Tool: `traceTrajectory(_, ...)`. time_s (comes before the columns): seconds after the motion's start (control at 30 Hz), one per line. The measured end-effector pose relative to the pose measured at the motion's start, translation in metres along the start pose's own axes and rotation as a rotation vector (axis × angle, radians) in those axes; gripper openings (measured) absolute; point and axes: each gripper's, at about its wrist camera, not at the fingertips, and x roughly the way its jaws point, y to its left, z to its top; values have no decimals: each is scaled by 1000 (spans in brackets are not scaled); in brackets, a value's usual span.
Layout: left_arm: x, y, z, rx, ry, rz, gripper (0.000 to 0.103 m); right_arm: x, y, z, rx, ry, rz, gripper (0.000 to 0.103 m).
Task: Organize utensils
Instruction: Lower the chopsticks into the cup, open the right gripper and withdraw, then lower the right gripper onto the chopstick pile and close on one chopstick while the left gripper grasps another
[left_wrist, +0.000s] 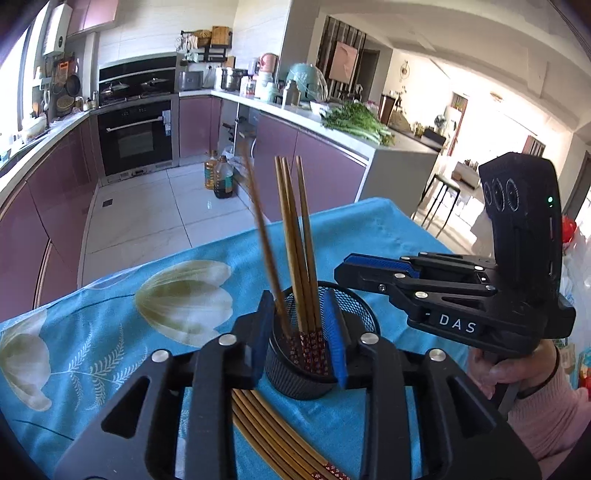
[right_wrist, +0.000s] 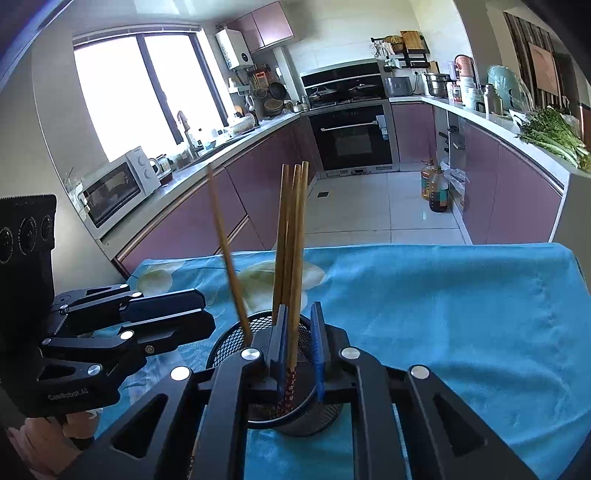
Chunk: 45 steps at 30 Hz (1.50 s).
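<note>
From the left wrist camera, the left gripper (left_wrist: 301, 336) hangs over a black mesh cup (left_wrist: 354, 306) on the blue flowered tablecloth (left_wrist: 110, 295), its blue pads slightly apart and pressing on nothing. Four chopsticks (left_wrist: 299, 251) stand in the cup, one blurred and leaning away from the rest. More loose chopsticks (left_wrist: 266, 428) lie flat on the cloth just beneath this gripper, beside the cup. The right gripper (left_wrist: 341, 271) is to the right, beside the cup, with nothing between its tips. From the right wrist camera, the right gripper (right_wrist: 299, 347) shows a narrow gap with upright chopsticks (right_wrist: 291, 236) seen between its pads, none clearly pinched. The sticks look light, stiff and smooth, so they may roll or slip; a hold near the patterned thick end should be steadiest.
</note>
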Motion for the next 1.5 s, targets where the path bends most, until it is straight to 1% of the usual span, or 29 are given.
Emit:
traceTrajectory(0.07, -8, 2, -5, -8, -31, 18, 28, -6, 1, -2, 0, -15, 7, 19)
traceTrajectory(0.13, -20, 4, -10, -17, -65, 53, 32, -16, 5, -4, -12, -41, 18, 21)
traceTrajectory(0.17, -25, 6, -13, -22, -78, 64, 32, -21, 9, -6, -25, -55, 32, 24)
traceTrajectory(0.2, -33, 9, -20, -30, -97, 78, 33, -25, 12, -7, -37, -64, 45, 31)
traceTrajectory(0.27, -46, 14, -29, -45, -122, 93, 38, -36, 21, -14, -77, -87, 84, 38)
traceTrajectory(0.3, -53, 19, -36, -58, -135, 96, 42, -41, 25, -19, -95, -90, 98, 38)
traceTrajectory(0.37, -63, 26, -48, -86, -139, 103, 44, -45, 30, -29, -108, -81, 125, 40)
traceTrajectory(0.4, -66, 29, -54, -97, -134, 109, 46, -45, 34, -37, -118, -64, 138, 40)
traceTrajectory(0.5, -70, 36, -74, -115, -108, 154, 48, -37, 42, -56, -137, -14, 139, 40)
traceTrajectory(0.6, -64, 41, -95, -128, -58, 161, 50, -24, 49, -74, -148, 46, 133, 40)
traceTrajectory(0.63, -60, 40, -102, -126, -41, 173, 53, -19, 50, -79, -145, 64, 133, 40)
traceTrajectory(0.67, -55, 39, -108, -123, -18, 180, 54, -12, 51, -85, -139, 86, 130, 40)
traceTrajectory(0.77, -41, 38, -125, -130, 34, 185, 54, 1, 53, -97, -126, 127, 114, 40)
traceTrajectory(0.9, -23, 35, -140, -128, 87, 190, 54, 13, 51, -104, -107, 168, 96, 40)
traceTrajectory(1.13, -3, 29, -147, -124, 149, 183, 53, 19, 54, -110, -111, 193, 82, 40)
traceTrajectory(1.5, 14, 29, -147, -128, 193, 191, 48, 22, 52, -114, -105, 203, 76, 40)
